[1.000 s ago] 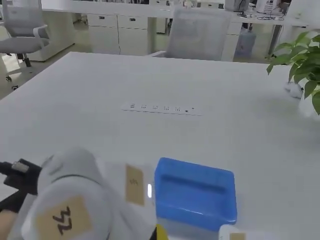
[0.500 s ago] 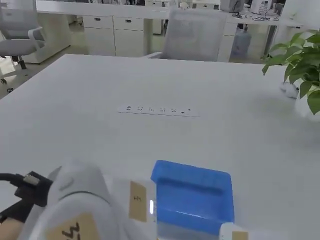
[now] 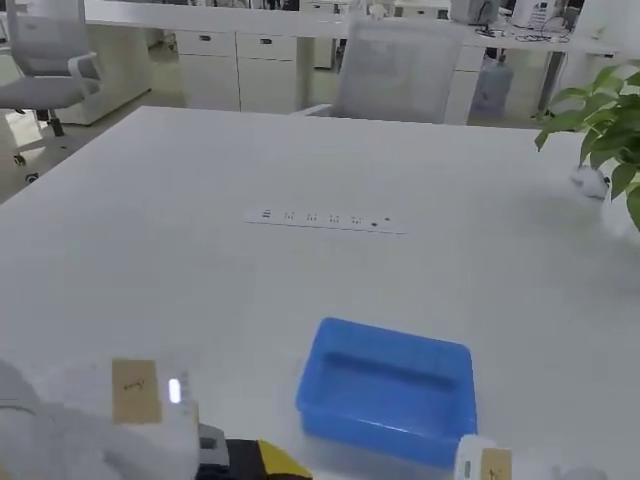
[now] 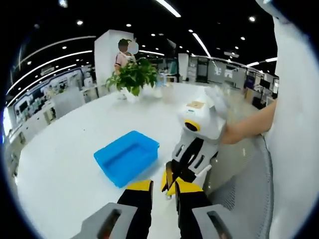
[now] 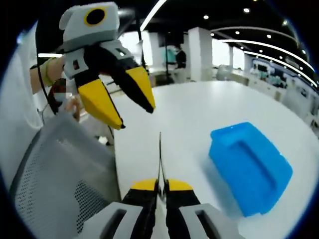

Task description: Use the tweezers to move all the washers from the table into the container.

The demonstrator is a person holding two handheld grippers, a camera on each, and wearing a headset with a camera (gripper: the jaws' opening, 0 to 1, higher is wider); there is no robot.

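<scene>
Step in hand, as we judge it: tool gripped, first pick-up not begun. The right gripper is clenched on the thin dark metal tweezers, which stick straight out ahead between its yellow-tipped jaws. The left gripper hangs near the tweezers but apart from them, jaws spread, grasping nothing. A grey mesh chair back is close by both.

The blue rectangular plastic container rests on the table near its front edge, ahead and to the right of the right gripper. From the head view we make out nothing inside it. Where the washers lie we cannot tell.

Next move, our estimate: bring the tweezer tip down to the tabletop, find a washer, and squeeze the tweezer arms onto it. Thin flat parts on a smooth top may slip, so a fine squeeze seems called for.

Surface: broad white matte table, with a flush white power strip at mid-table. A green leafy plant stands at the right edge.

Room: open office, with a grey swivel chair across the table and white cabinets behind.
</scene>
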